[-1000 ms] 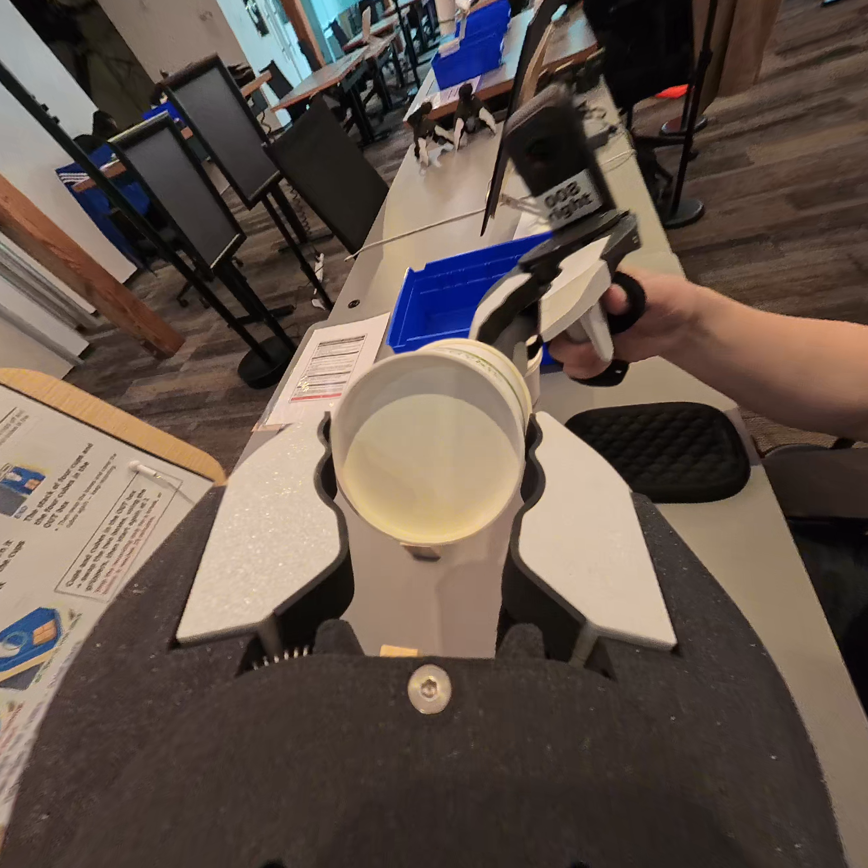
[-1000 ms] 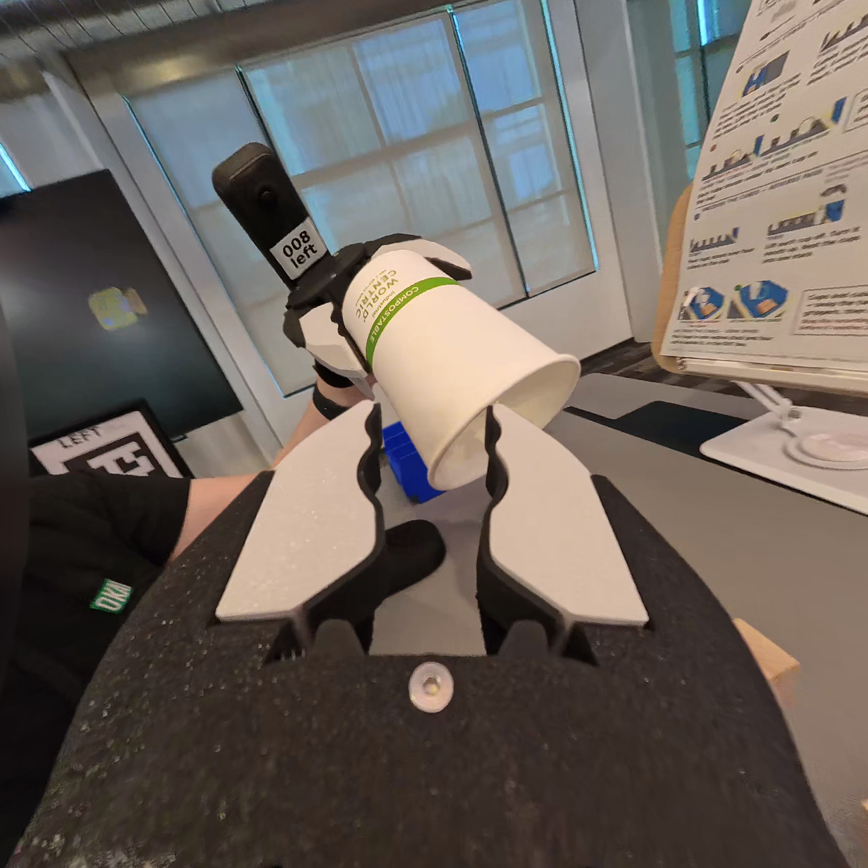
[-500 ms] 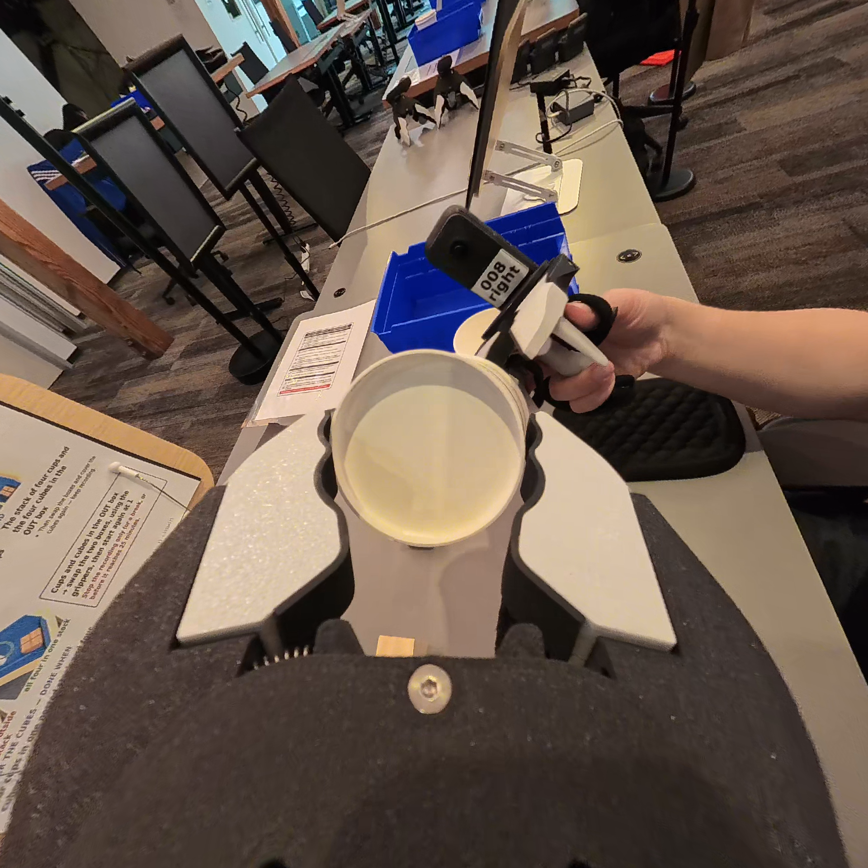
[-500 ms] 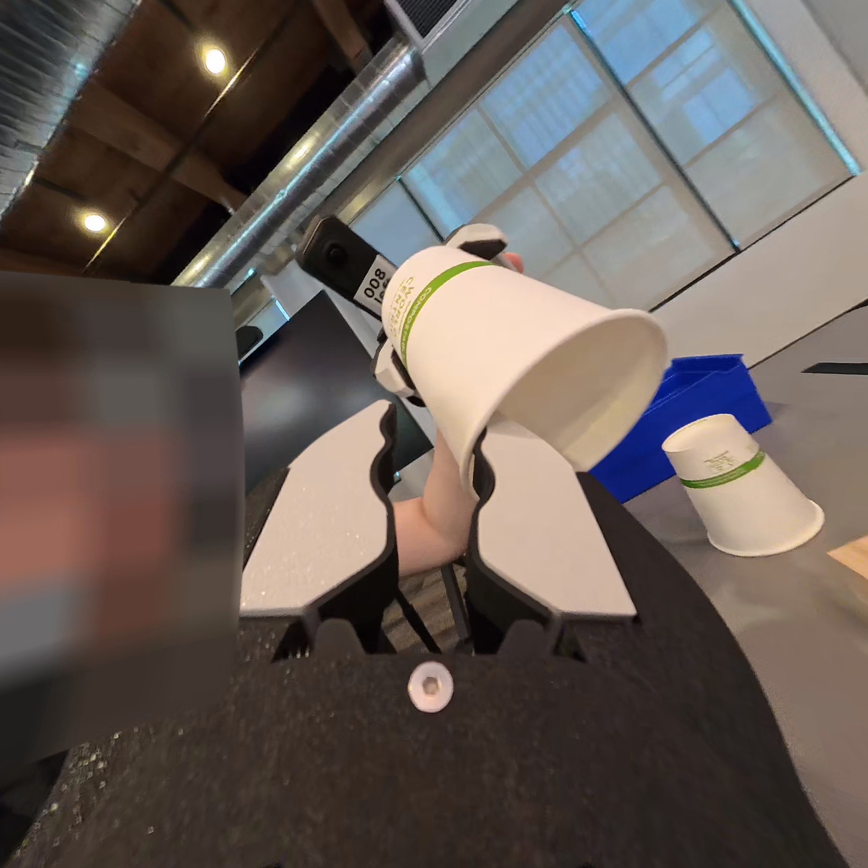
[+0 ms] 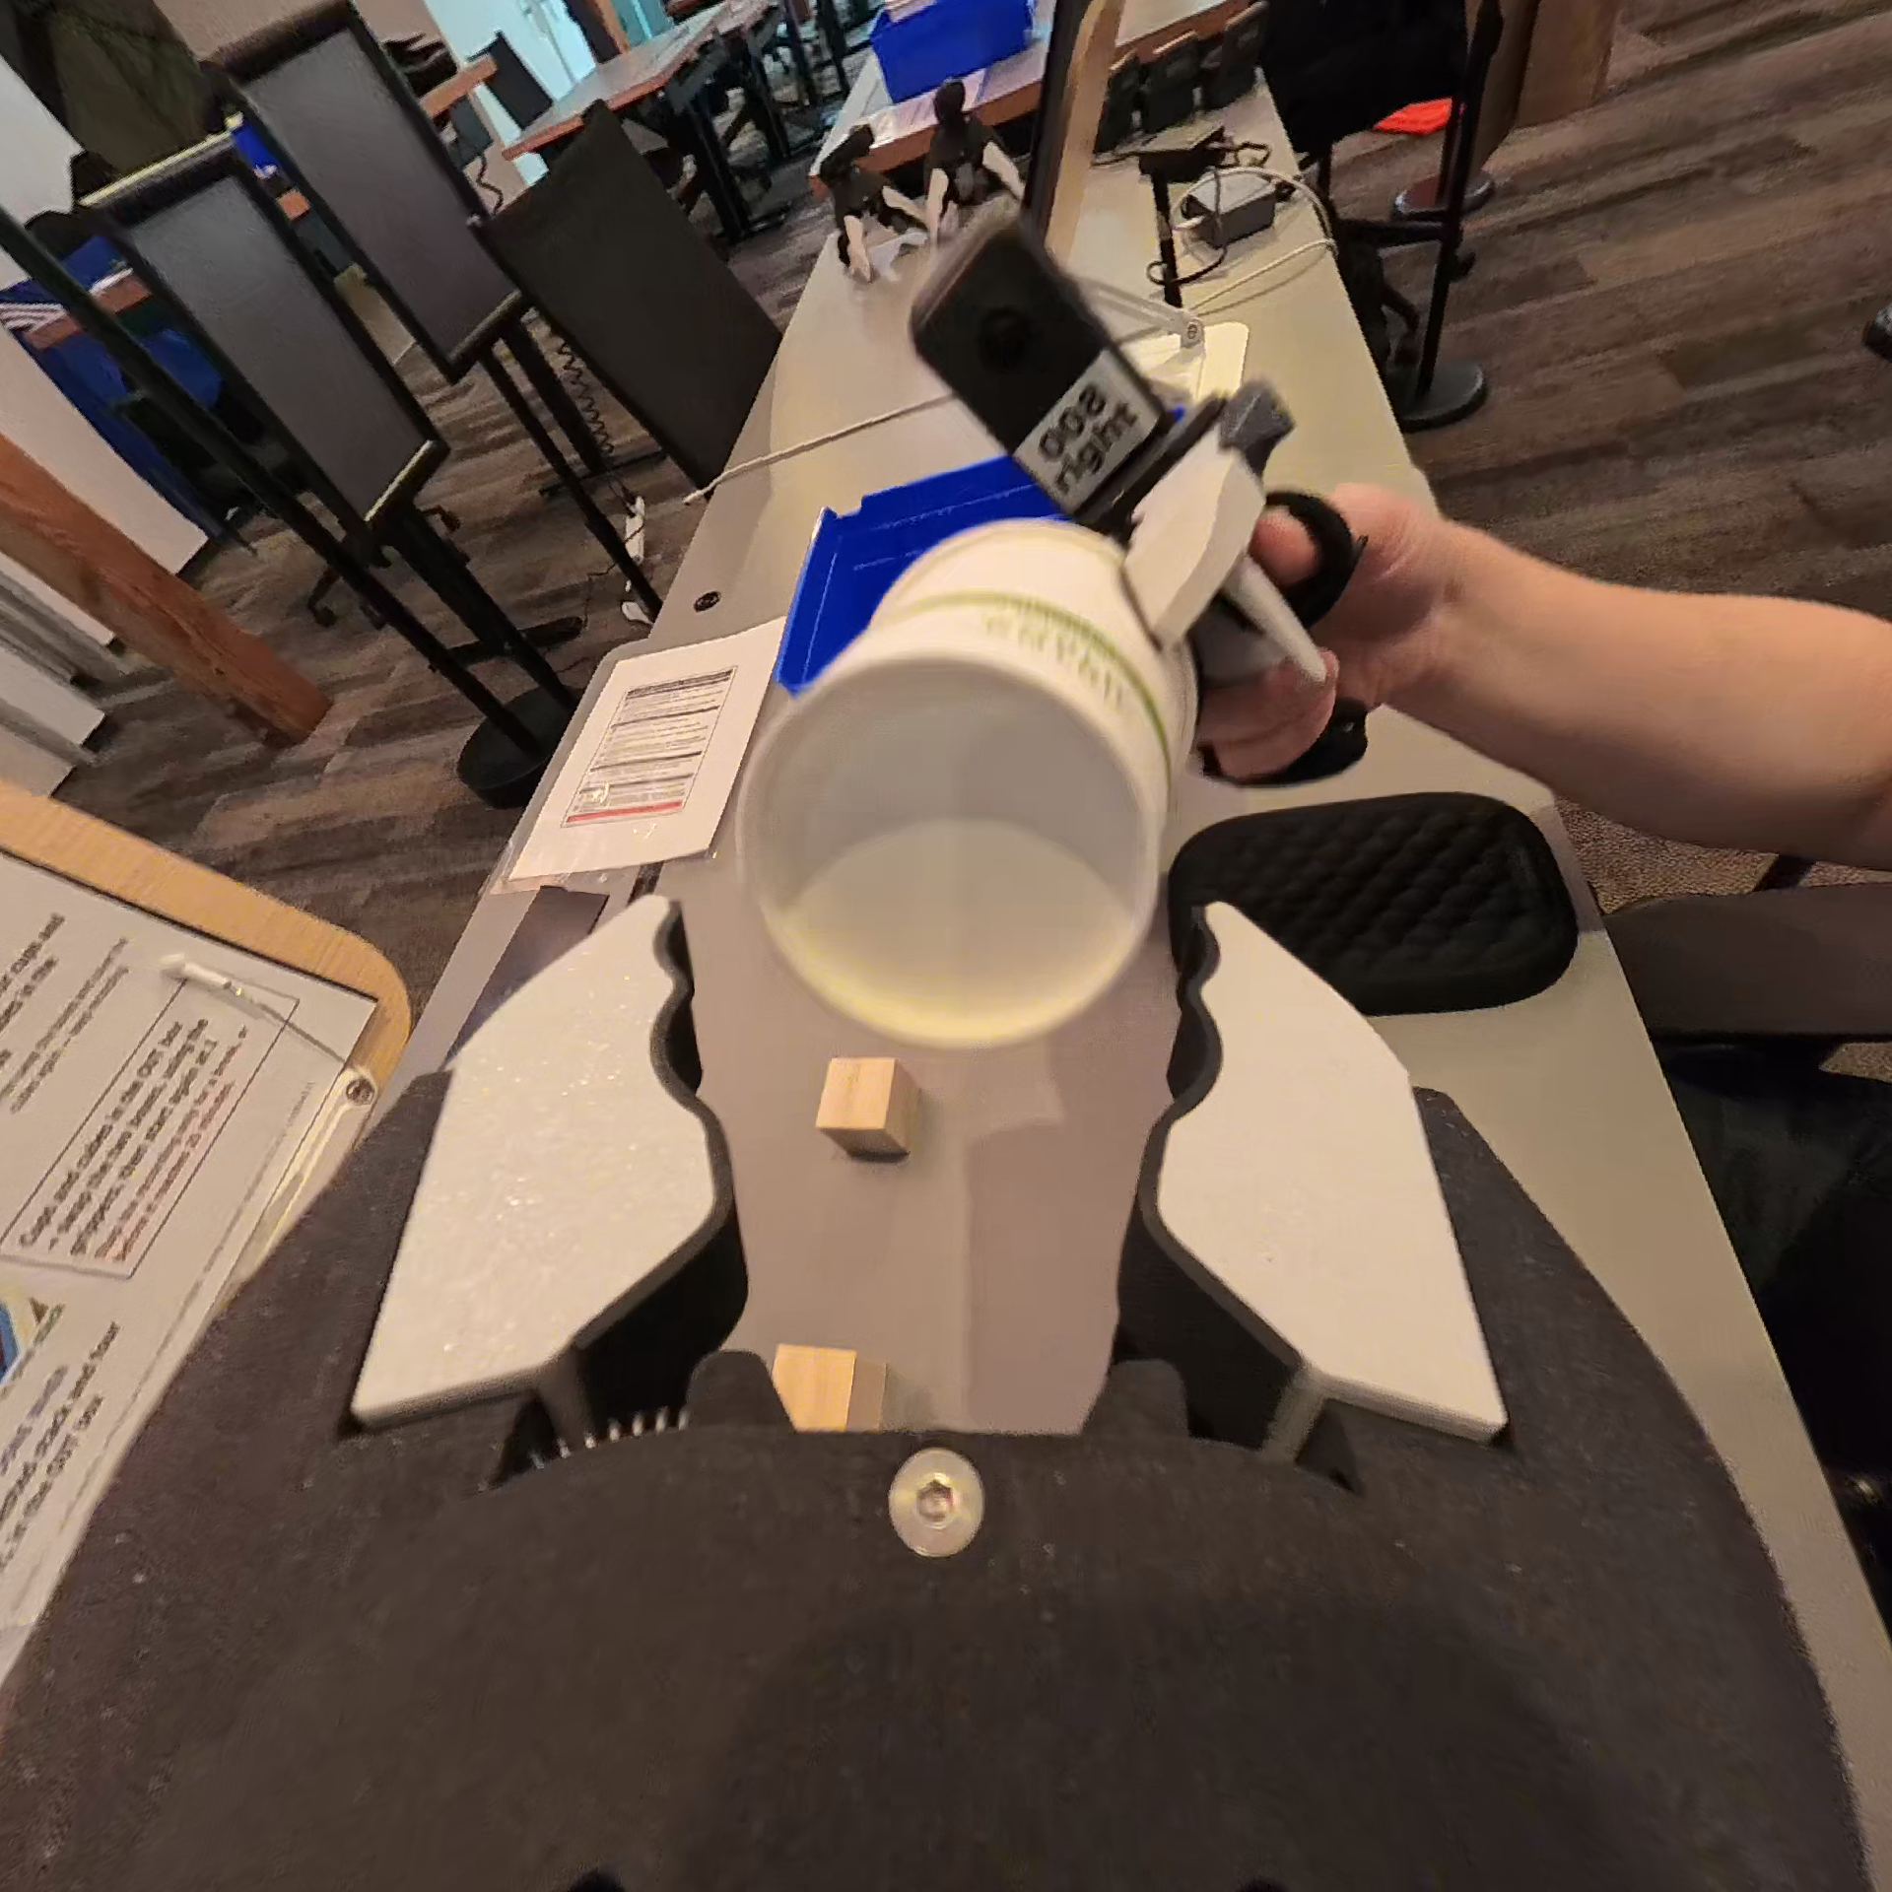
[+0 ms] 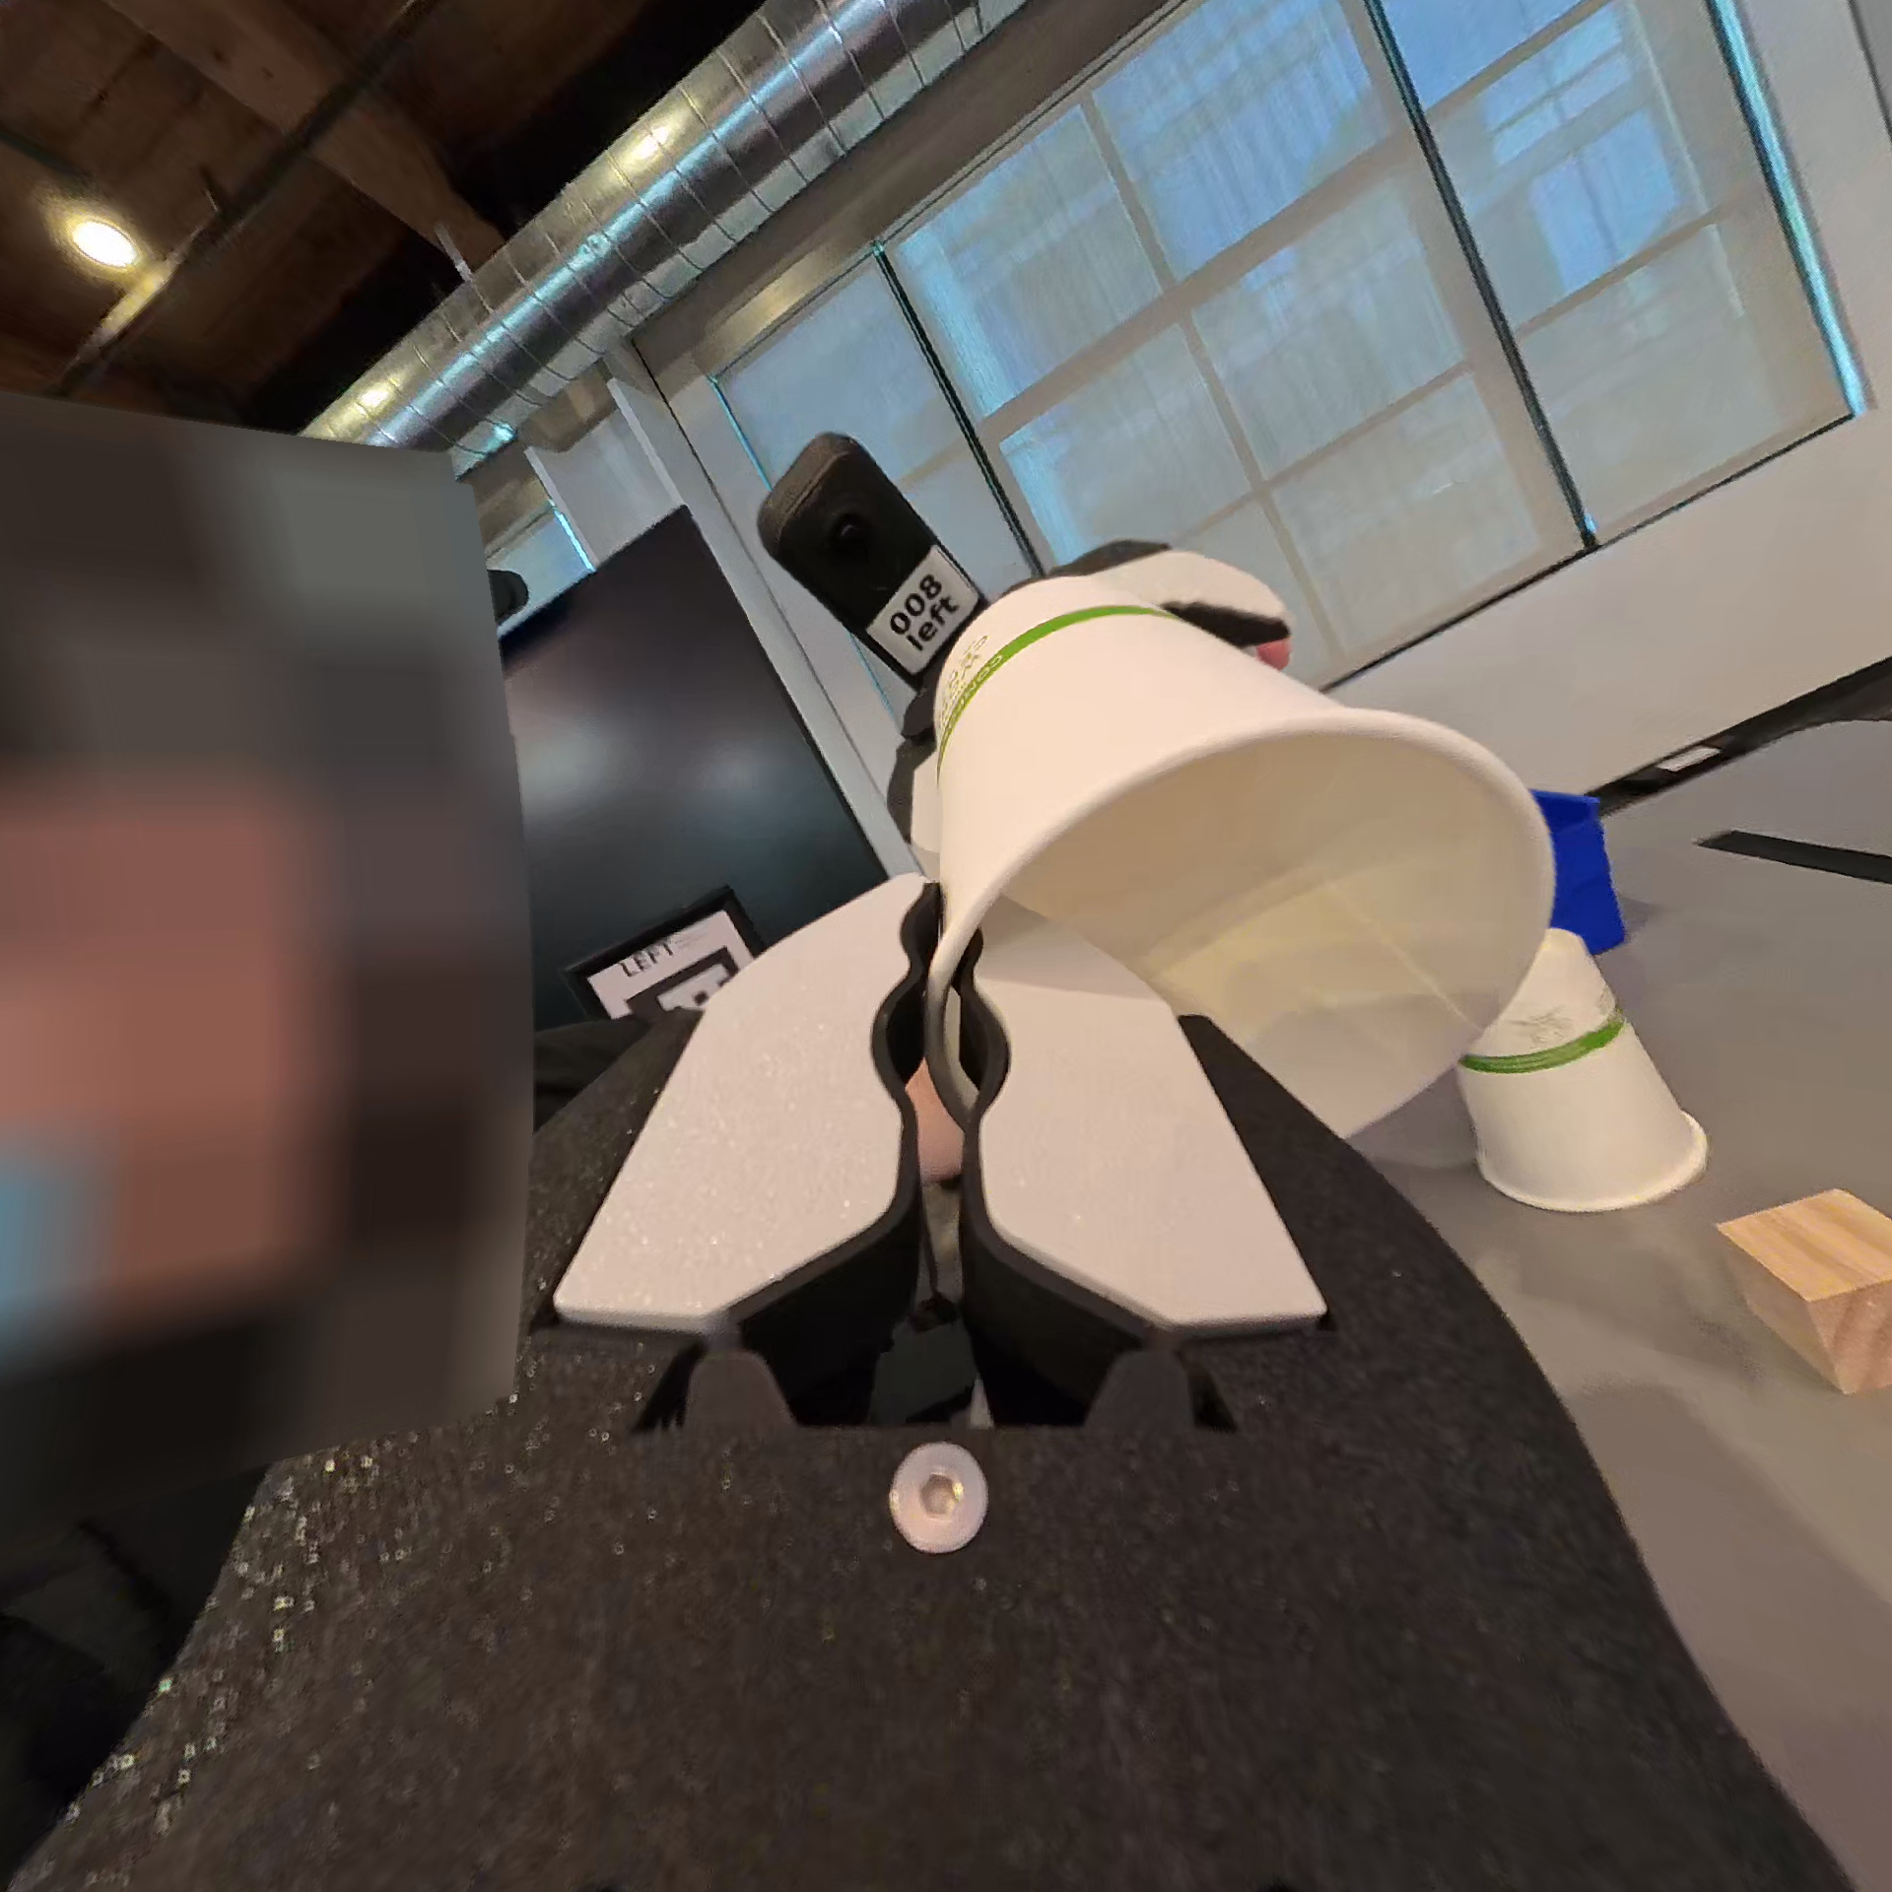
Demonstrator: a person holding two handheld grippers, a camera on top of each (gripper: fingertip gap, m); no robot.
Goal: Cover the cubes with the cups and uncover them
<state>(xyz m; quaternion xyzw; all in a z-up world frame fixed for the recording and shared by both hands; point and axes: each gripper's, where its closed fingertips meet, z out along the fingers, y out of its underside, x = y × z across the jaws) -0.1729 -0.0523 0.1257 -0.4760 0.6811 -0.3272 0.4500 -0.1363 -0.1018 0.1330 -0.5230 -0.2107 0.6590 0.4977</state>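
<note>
A white paper cup with a green band point(image 6: 1229, 840) is tilted in the air. My right gripper point(image 6: 947, 983) is shut on its rim, and the cup's mouth faces the right camera. Its narrow end points at the left gripper's camera point(image 6: 850, 543). In the left wrist view the cup point(image 5: 952, 819) hangs just beyond my left gripper point(image 5: 932, 911), which is wide open and does not touch it. Two wooden cubes point(image 5: 865, 1121) point(image 5: 819, 1387) lie on the grey table below. A second cup point(image 6: 1577, 1116) stands upside down beside another cube point(image 6: 1822, 1290).
A blue bin point(image 5: 891, 553) stands behind the cup, and it also shows in the right wrist view point(image 6: 1582, 870). A black pad point(image 5: 1372, 911) lies at the right. A printed sheet point(image 5: 645, 758) and an instruction board point(image 5: 133, 1126) are at the left. The person's forearm point(image 5: 1638, 717) reaches in from the right.
My left gripper has opened and let go of the cup. My right gripper has closed on the cup's rim and holds it alone. The two cubes now show below.
</note>
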